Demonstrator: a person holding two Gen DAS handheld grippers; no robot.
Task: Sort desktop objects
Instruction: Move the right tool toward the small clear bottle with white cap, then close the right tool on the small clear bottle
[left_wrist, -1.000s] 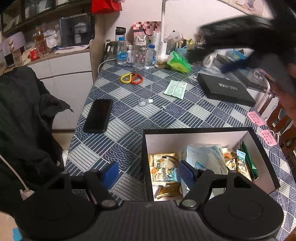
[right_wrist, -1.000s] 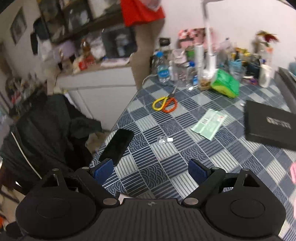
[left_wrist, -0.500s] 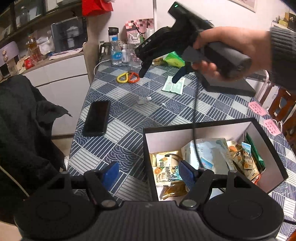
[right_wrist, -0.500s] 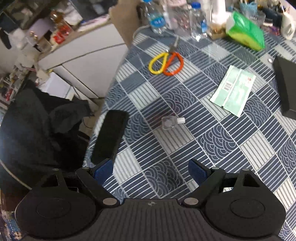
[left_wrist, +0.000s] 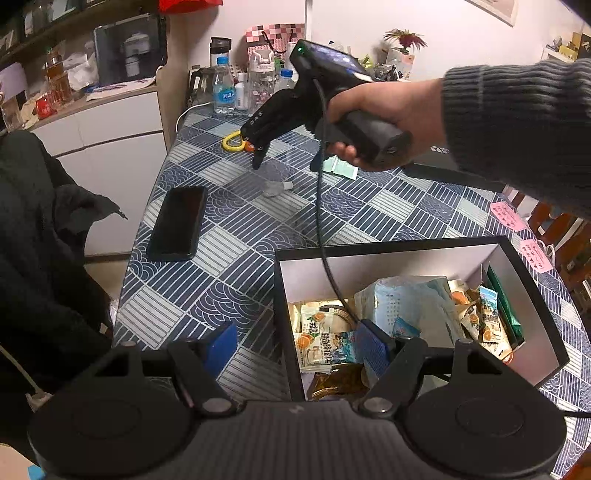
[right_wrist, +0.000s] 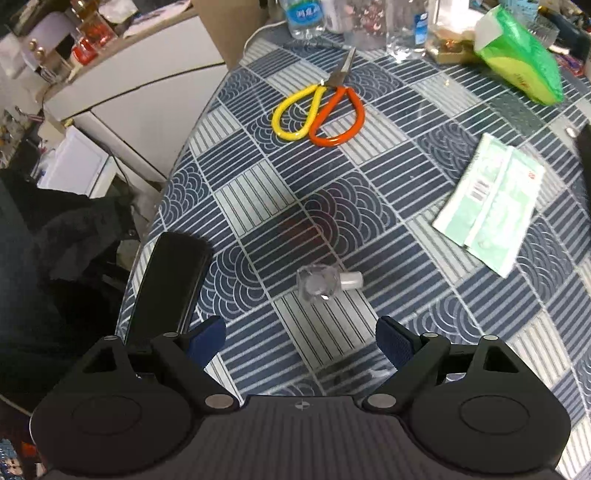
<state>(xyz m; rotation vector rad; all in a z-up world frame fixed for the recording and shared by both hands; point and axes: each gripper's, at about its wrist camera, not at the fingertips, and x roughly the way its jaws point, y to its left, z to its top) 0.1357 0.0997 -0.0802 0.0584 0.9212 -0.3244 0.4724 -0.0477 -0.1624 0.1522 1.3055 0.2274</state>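
Hovering right gripper (right_wrist: 297, 341): it hangs over the patterned table (right_wrist: 258, 192), fingers spread wide with nothing between them. In the left wrist view the same gripper (left_wrist: 286, 162) is in the person's hand (left_wrist: 373, 110), tips pointing down at the table.
Small clear bottle (right_wrist: 325, 282): lying on its side on the table, white cap toward the right finger's side. It sits just ahead of the right gripper's fingertips (right_wrist: 207, 338), roughly centred on the gap between them and not touching either one. From the left wrist view the bottle (left_wrist: 275, 188) is just below and beyond those tips, well ahead of the left gripper.
Left gripper (left_wrist: 295, 343): also released, blue pads apart and holding nothing. Its left finger (left_wrist: 221, 343) is over bare table, while the right one is over the box's near-left corner.
Open box (left_wrist: 406, 247): black rim, pale inside, packed with snack packets (left_wrist: 325, 343). It lies mostly ahead of and to the right of the left gripper's right finger.
Phone (right_wrist: 166, 284): black, flat, near the table edge, just ahead of the right gripper's left finger.
Scissors (right_wrist: 317, 110): yellow and orange handles, well beyond the bottle, a bit left of centre.
Green packet (right_wrist: 487, 203): flat on the table, ahead and off to the right finger's side, well apart from the bottle.
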